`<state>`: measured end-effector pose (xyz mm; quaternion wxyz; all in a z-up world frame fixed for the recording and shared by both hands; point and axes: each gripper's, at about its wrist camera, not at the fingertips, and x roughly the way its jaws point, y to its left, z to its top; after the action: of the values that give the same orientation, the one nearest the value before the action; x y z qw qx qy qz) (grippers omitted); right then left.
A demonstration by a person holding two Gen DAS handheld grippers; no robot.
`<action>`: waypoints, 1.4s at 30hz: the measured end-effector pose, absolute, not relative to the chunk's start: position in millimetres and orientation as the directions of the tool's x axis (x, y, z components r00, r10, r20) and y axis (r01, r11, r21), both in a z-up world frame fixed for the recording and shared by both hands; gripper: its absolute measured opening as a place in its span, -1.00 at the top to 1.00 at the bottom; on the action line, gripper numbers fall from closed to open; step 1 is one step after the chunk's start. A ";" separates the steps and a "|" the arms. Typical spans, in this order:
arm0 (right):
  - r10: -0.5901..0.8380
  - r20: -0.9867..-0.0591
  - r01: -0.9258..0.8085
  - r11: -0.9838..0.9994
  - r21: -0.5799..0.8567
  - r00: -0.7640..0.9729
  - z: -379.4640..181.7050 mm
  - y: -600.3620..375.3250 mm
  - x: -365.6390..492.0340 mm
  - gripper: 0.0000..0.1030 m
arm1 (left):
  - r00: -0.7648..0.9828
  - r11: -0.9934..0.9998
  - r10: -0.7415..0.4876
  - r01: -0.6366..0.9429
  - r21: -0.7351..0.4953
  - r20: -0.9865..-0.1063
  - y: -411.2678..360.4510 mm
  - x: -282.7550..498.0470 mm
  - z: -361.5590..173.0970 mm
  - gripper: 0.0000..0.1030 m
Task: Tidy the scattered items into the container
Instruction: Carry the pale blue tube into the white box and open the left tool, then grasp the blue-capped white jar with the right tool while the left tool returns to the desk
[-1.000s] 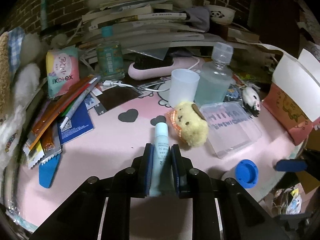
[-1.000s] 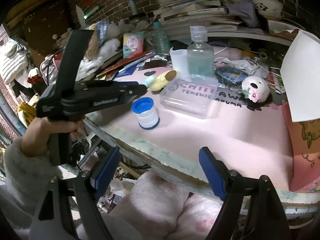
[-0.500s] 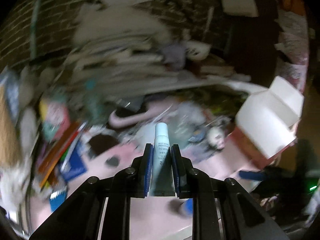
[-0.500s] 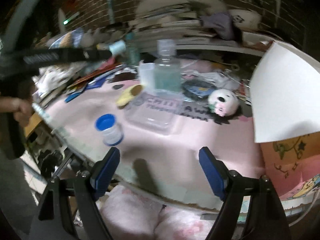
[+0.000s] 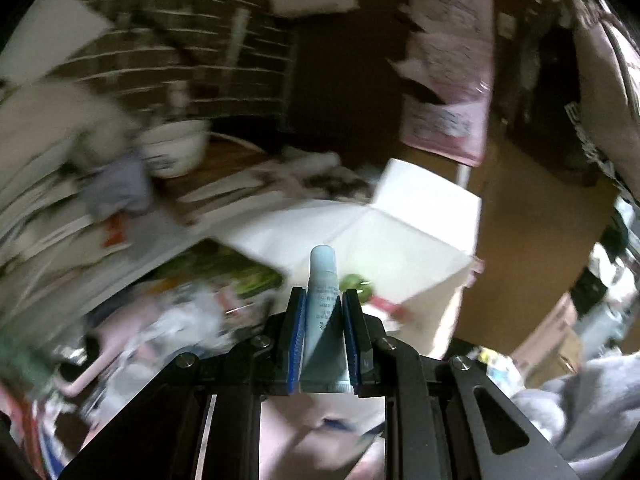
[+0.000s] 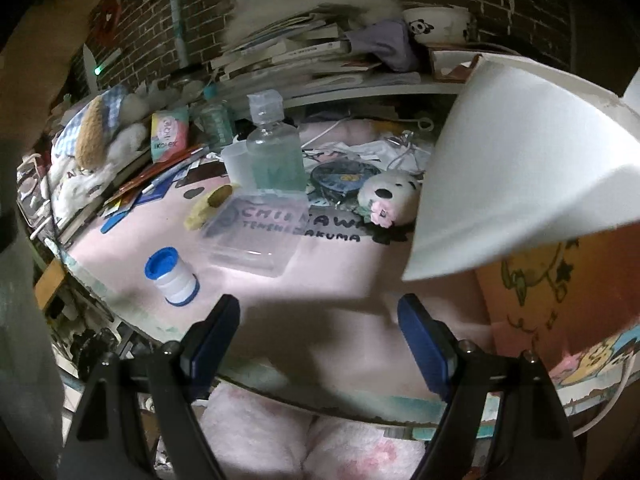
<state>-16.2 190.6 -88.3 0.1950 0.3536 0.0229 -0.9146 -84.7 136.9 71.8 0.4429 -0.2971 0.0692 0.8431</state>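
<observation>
Tube [image 5: 322,312] sits clamped between the two blue pads of my left gripper [image 5: 323,312], cap end projecting forward past the fingers [image 5: 295,340], crimped end back at their base. Beyond the cap lies the white box [image 5: 400,240]; that view is blurred. My right gripper [image 6: 318,334] has its fingers spread wide with nothing between them, above the pink worktop [image 6: 340,280] edge.
</observation>
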 end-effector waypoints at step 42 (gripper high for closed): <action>-0.377 -0.612 0.382 -0.915 0.130 -0.695 -93.2 197.7 -3.2 -0.54 | -0.409 -0.602 0.620 -0.795 -0.072 -0.669 178.9 -91.0 72.9 -0.88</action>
<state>-3.2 197.7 -93.2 0.2060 0.3315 0.0037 -0.9207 -91.0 178.9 72.9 0.4267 -0.3366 0.1297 0.8293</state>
